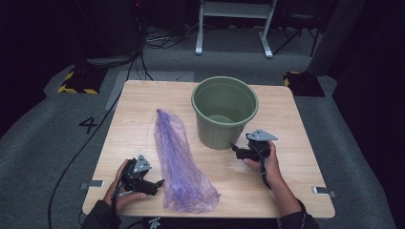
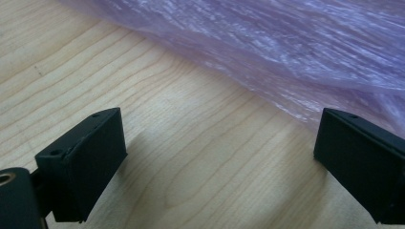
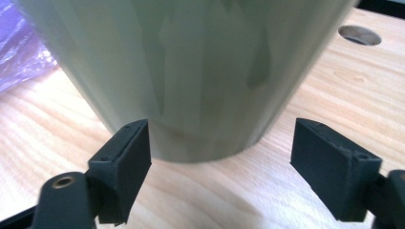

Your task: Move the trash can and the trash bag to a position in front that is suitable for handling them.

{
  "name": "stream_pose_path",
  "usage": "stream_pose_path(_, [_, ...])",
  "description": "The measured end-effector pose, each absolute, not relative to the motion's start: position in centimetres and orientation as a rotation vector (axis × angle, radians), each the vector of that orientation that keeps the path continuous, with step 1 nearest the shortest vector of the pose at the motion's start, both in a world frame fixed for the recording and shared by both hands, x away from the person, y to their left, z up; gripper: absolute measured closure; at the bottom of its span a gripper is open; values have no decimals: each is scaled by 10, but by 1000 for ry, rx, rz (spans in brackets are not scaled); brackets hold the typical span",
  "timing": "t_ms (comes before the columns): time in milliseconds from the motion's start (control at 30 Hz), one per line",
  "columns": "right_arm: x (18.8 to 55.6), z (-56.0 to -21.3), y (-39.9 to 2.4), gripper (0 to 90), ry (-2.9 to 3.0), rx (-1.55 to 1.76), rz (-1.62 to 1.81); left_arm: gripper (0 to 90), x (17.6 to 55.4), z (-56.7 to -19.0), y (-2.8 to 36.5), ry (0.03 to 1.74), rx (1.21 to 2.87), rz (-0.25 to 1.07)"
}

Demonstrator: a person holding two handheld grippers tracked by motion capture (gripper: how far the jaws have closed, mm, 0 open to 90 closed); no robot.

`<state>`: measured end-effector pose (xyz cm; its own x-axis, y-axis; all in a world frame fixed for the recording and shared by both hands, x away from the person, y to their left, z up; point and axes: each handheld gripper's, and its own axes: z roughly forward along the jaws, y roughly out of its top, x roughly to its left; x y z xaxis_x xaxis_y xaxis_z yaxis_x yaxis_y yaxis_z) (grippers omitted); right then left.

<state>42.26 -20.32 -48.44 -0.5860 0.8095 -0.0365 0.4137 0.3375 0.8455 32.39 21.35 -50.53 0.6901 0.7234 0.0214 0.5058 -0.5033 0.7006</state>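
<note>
Right now I have both grippers low over the wooden table (image 1: 143, 95), one on each side of the work. My left gripper (image 1: 160, 182) sits near the front left edge, jaws pointing toward the purple plastic bag (image 1: 179, 157), which lies flat in a long strip running from mid-table to the near edge. In the left gripper view the jaws stand wide apart with bare wood between them, and the bag (image 2: 267, 43) spreads across the top of the picture, its crinkled edge just beyond the fingertips (image 2: 83, 162). The farther jaw looks to be right at the bag's hem, though I cannot tell whether it touches.

My right gripper (image 1: 236, 149) is beside the green bucket (image 1: 224, 112), which stands upright toward the back of the table, just right of the bag's narrow end. In the right gripper view the jaws are spread wide and close on nothing; the bucket (image 3: 191, 71) fills the space ahead, its base resting on the wood just past the fingertips (image 3: 126, 167). A corner of the bag (image 3: 24, 52) shows at the left, and a round hole (image 3: 359, 35) in the tabletop at the upper right.
</note>
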Motion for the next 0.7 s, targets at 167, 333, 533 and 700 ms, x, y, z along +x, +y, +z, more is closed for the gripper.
stream_pose_path(167, [413,-485,-221,202,2209,1036,1149,20,317,-505,201,917,2224,442])
stream_pose_path(333, [400,-488,-241,196,2244,958,1127,2,320,-505,184,929,2229,386])
stream_pose_path(533, [397,-493,-270,189,2267,995,1116,2,329,-505,159,902,2239,362])
stream_pose_path(700, [391,-486,-289,189,2237,1017,1137,1,341,-505,138,906,2238,354])
